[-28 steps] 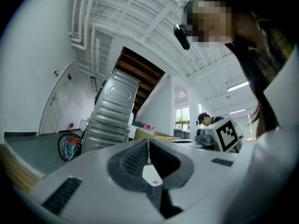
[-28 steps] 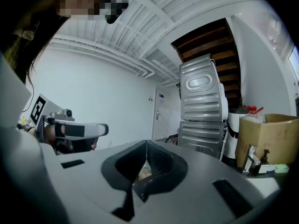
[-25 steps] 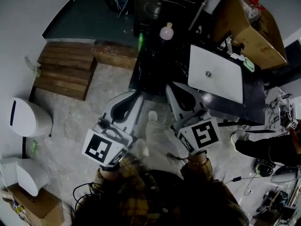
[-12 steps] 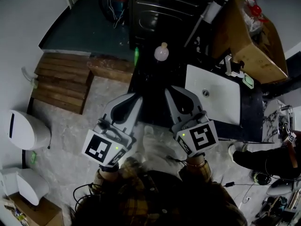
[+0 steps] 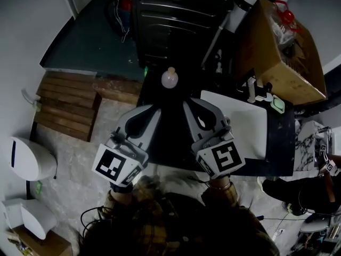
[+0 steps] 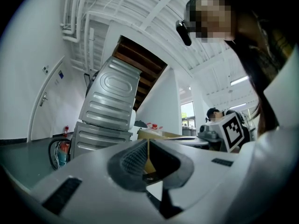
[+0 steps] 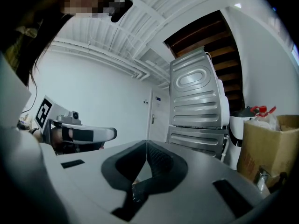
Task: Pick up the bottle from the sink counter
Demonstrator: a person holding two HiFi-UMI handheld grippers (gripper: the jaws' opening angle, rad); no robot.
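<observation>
The bottle (image 5: 169,78), pale and round with a small cap, stands upright at the far edge of the dark counter (image 5: 166,137), left of the white sink (image 5: 237,120) and just in front of the ribbed metal unit (image 5: 178,20). We hold both grippers out over the near part of the counter, side by side and apart from each other, with their tips pointing towards the bottle. It stands ahead of them, about midway between their two lines, and a clear stretch of counter lies between it and either tip. Our left gripper (image 5: 153,111) has its jaws pressed flat together with nothing between them. Our right gripper (image 5: 190,104) is the same: its jaws meet along a thin line and hold nothing. The right gripper hangs just beside the sink's left rim. A small green thing (image 5: 145,71) sits close to the bottle's left, too small for us to tell what it is. A cardboard box (image 5: 277,47) stands beyond the sink at the right. Wooden boards (image 5: 66,105) lie on the floor to the left of the counter, and a white bin (image 5: 26,159) stands nearer the left edge. Another person's leg (image 5: 301,185) shows at the far right.
</observation>
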